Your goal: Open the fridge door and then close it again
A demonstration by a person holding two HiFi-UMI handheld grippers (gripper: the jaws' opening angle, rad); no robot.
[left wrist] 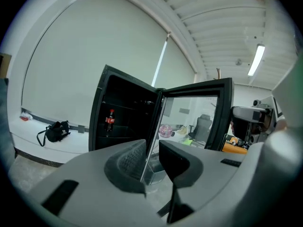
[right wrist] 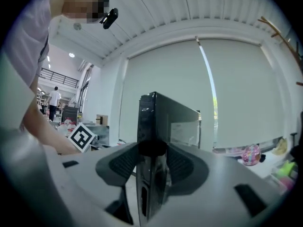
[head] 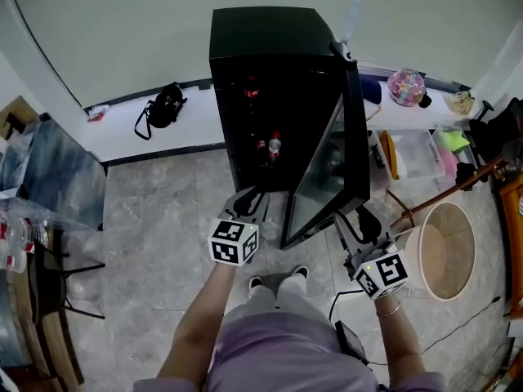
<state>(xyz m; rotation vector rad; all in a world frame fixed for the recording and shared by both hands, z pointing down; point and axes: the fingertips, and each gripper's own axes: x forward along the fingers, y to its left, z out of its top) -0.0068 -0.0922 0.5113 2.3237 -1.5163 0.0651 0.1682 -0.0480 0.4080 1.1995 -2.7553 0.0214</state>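
The fridge (head: 257,72) door (head: 327,178) stands open toward 5 o'clock, right claw (right wrist: 151,160) clamped on its edge; left claw (left wrist: 152,157) apart, empty; closing likely remains

The fridge (head: 261,55) is black, and its door (head: 354,129) has a black frame around clear glass. The bottle (left wrist: 110,120) inside is dark with a red label. The left gripper (head: 248,201) and the right gripper (head: 357,223) are pale grey with dark grey pads (left wrist: 130,160), their cubes (head: 234,241) patterned in black-and-white squares. The floor (head: 163,219) is grey, marbled; the bag (head: 166,104) is black.
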